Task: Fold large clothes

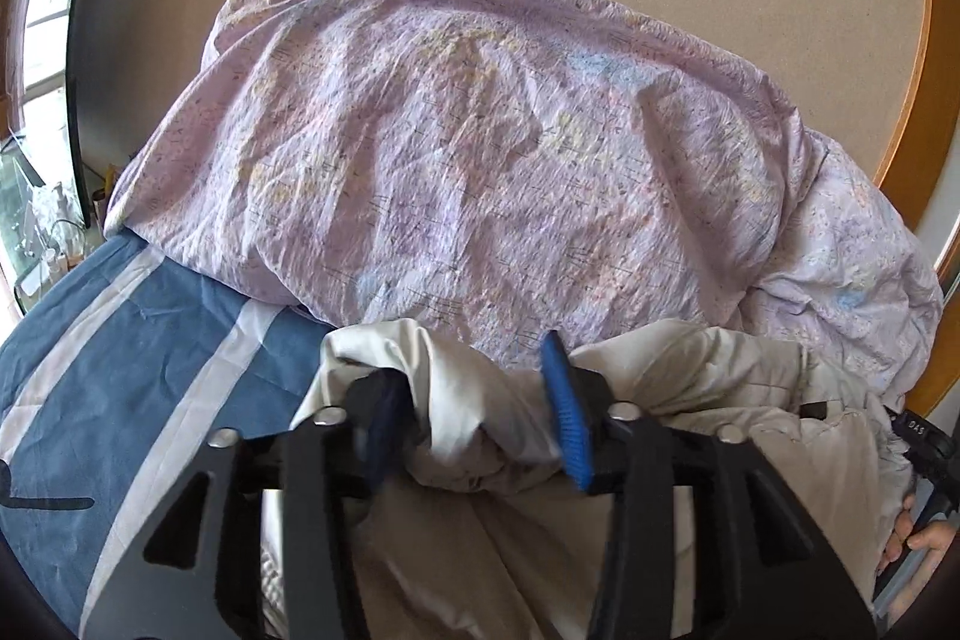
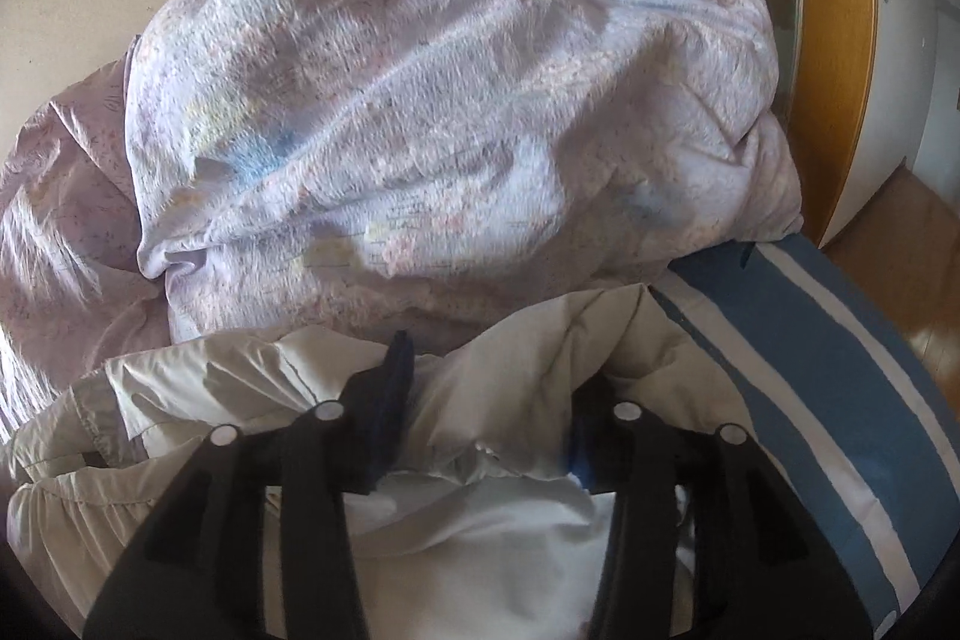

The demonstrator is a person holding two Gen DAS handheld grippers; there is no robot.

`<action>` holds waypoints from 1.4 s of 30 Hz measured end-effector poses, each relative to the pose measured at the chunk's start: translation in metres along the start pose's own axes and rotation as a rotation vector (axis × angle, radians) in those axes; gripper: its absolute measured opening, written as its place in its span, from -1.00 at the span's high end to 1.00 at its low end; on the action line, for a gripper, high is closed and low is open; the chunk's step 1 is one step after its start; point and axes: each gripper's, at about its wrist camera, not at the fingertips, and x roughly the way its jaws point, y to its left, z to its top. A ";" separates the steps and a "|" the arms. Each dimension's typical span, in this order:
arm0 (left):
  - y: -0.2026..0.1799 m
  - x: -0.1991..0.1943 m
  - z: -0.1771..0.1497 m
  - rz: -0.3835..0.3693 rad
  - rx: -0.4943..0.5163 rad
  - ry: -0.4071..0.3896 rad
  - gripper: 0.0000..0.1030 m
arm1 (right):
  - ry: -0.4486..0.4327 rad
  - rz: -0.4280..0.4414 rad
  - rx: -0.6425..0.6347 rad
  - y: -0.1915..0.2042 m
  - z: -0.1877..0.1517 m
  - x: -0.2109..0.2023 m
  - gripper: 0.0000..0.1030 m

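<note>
The bed carries everything, spread with a blue sheet crossed by broad white stripes — bare at the lower left in the left wrist view and at the right in the right wrist view. A big, rumpled lilac quilt with a faint pastel print lies heaped across the far part of the bed, its edge resting on the sheet. Nearer the cameras a pale grey-white padded garment lies bunched on the bed — its far edge touches the foot of the quilt, and its right side lies against the striped sheet.
</note>
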 end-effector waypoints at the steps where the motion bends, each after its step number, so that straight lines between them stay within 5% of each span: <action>1: 0.001 -0.002 0.002 -0.021 -0.016 -0.003 -0.47 | 0.006 0.024 0.030 -0.005 0.001 0.001 -0.07; 2: 0.002 -0.005 0.004 -0.042 -0.031 -0.013 -0.83 | 0.005 0.060 0.069 -0.011 0.003 -0.001 -0.17; 4: 0.001 -0.019 0.011 -0.042 -0.039 -0.078 -0.97 | -0.005 0.100 0.122 -0.020 0.007 -0.007 -0.27; 10: -0.007 -0.069 0.021 -0.061 0.026 -0.163 -0.97 | -0.157 0.128 0.022 -0.015 0.004 -0.064 -0.41; 16: -0.026 -0.098 -0.016 -0.036 0.171 -0.164 -0.97 | -0.228 0.109 -0.194 0.000 -0.033 -0.109 -0.42; 28: -0.053 -0.078 -0.071 0.074 0.383 -0.102 -0.97 | -0.137 0.067 -0.379 0.017 -0.086 -0.091 -0.42; 36: -0.035 -0.022 -0.073 0.216 0.322 0.029 -0.97 | -0.009 -0.036 -0.344 0.006 -0.095 -0.035 -0.45; 42: -0.018 0.003 -0.072 0.241 0.239 0.111 -0.97 | 0.083 -0.085 -0.376 0.016 -0.095 -0.005 -0.53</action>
